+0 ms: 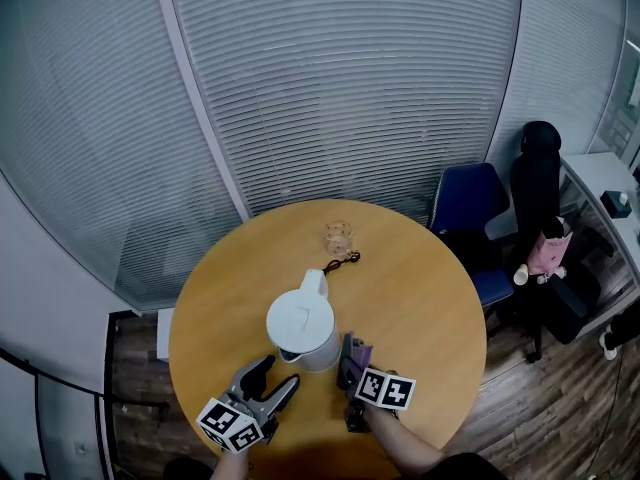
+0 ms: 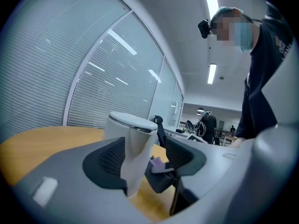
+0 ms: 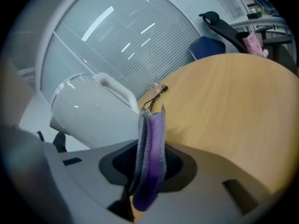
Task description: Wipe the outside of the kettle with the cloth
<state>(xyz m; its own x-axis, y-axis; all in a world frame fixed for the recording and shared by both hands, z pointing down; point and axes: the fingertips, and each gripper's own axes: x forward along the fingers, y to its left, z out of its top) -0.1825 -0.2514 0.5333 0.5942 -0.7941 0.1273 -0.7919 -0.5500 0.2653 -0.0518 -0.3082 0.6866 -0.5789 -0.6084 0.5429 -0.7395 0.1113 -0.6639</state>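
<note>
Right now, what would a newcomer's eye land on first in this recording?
The white kettle stands on the near half of the round wooden table, with its handle turned away from the person. The right gripper pinches a folded purple cloth just beside it, while the left gripper sits open at the kettle's near side.

kettle (image 1: 303,330): white, upright, lid shut | cloth (image 3: 152,139): purple, folded, in jaws of right gripper (image 3: 148,166), beside kettle

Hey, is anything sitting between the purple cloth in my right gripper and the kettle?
Nothing visible does. The right gripper is shut on the cloth, close beside the kettle. The dark cord lies beyond the kettle, out of the way.
</note>
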